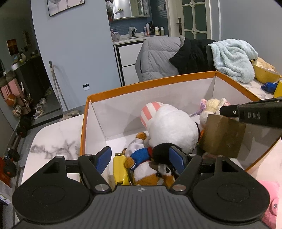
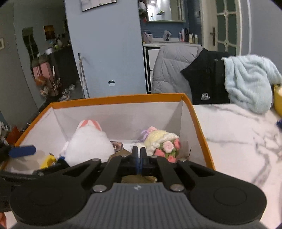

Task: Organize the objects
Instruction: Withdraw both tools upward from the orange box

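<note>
left gripper (image 1: 139,158): your jaws stand wide apart over the box's near left corner, gripping nothing; the brown-and-white plush (image 1: 151,171) lies between the blue pads (image 1: 104,158).
right gripper (image 2: 138,158): your fingers are pressed together, pinching a brown paper bag (image 1: 223,136) at its top edge.
box (image 1: 149,82): orange-rimmed, on the marble table (image 2: 234,141); white plush (image 1: 169,126) mid-box, crochet doll (image 2: 162,142) by the right wall.

— Where am I working?
— My home: marble table (image 2: 238,141), jackets on a chair (image 1: 158,58), far bathroom vanity with mirror (image 1: 130,8), shoes (image 1: 39,105) left by the hallway.
</note>
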